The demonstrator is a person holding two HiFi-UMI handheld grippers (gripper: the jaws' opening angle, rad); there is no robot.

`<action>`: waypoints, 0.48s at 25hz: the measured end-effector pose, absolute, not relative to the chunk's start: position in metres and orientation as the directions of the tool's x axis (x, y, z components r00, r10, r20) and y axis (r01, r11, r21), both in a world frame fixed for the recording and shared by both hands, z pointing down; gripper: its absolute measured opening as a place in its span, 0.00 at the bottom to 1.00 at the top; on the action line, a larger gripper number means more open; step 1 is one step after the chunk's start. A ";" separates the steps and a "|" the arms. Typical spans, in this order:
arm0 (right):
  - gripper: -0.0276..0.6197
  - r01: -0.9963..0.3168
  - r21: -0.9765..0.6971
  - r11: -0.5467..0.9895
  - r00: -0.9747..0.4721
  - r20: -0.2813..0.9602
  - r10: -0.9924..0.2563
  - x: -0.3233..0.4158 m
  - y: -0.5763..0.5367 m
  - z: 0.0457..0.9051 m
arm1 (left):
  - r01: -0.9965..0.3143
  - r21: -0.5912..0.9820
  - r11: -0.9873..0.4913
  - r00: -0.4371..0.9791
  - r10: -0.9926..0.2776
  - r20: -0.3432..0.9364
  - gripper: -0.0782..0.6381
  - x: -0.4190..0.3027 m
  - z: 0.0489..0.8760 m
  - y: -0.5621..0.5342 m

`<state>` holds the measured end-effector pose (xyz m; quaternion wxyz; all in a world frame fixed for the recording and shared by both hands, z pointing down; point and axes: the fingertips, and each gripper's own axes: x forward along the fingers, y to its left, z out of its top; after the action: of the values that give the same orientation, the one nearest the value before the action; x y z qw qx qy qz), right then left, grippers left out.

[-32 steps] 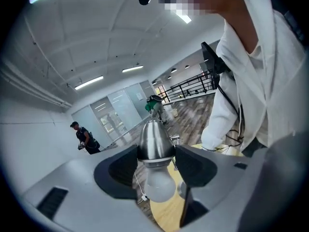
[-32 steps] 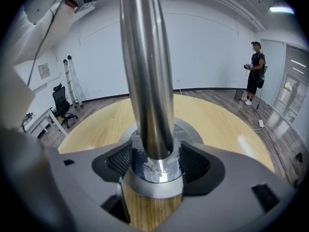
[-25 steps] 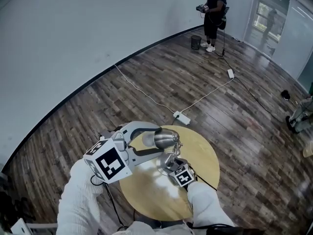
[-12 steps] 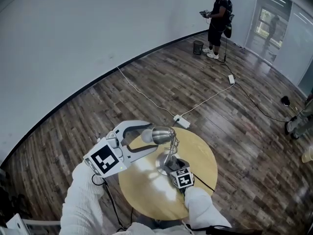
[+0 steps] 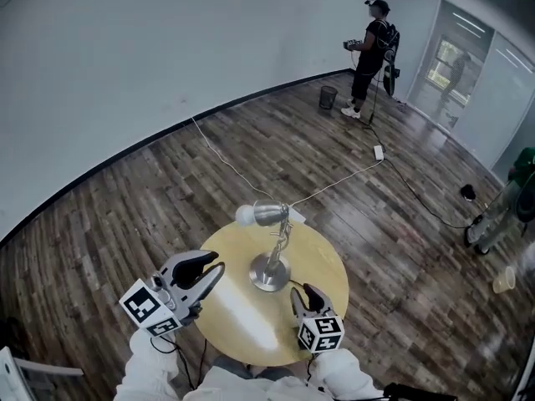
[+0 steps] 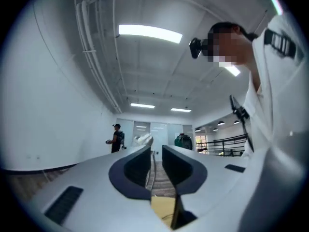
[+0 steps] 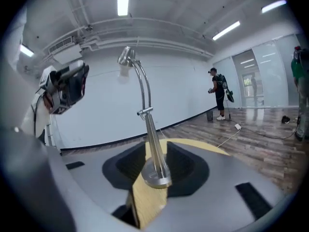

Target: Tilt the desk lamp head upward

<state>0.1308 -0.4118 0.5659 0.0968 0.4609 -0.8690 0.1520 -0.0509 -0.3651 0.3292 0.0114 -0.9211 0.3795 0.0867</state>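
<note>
1. My head camera showed the desk lamp (image 5: 269, 267) standing near the middle of the round table (image 5: 330, 261), with its head (image 5: 269, 215) and bulb (image 5: 244, 215) pointing left.
2. That view placed my left gripper (image 5: 206, 267) over the table's near-left rim. My right gripper (image 5: 306, 294) was over the near rim, just short of the lamp's base. Neither touched the lamp.
3. Only the left gripper view showed its jaws narrow and closing on nothing.
4. Only the right gripper view showed its jaws half-wide and closing. The base (image 7: 155, 175) sat framed in the gap, with the pads clear of it.
5. Bare tabletop ringed the lamp, and open wood floor (image 5: 209, 165) surrounded the table. A person (image 5: 368, 48) stood well apart.
</note>
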 end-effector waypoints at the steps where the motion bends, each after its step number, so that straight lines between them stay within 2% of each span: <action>1: 0.21 -0.839 -0.159 0.520 -0.543 0.292 -0.787 0.133 -0.406 0.555 | -0.734 0.080 -0.674 0.665 -0.738 -0.116 0.19 -0.045 0.353 -0.363; 3: 0.13 -0.856 -0.153 0.494 -0.517 0.285 -0.807 0.137 -0.398 0.548 | -0.788 0.162 -0.594 0.601 -0.799 -0.004 0.17 -0.032 0.410 -0.360; 5: 0.09 -0.869 -0.172 0.463 -0.494 0.303 -0.815 0.138 -0.390 0.552 | -0.812 0.248 -0.529 0.563 -0.821 0.093 0.11 -0.016 0.473 -0.355; 8: 0.08 -0.881 -0.165 0.444 -0.473 0.341 -0.812 0.139 -0.377 0.565 | -0.815 0.336 -0.473 0.555 -0.804 0.215 0.11 0.012 0.542 -0.343; 12: 0.07 -0.880 -0.142 0.453 -0.473 0.348 -0.809 0.138 -0.361 0.567 | -0.845 0.334 -0.417 0.521 -0.781 0.345 0.11 0.031 0.577 -0.325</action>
<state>0.1382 -0.3610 0.5666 0.1156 0.5000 -0.8446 0.1528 0.0312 -0.3248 0.5772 -0.2383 -0.8389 0.4847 -0.0678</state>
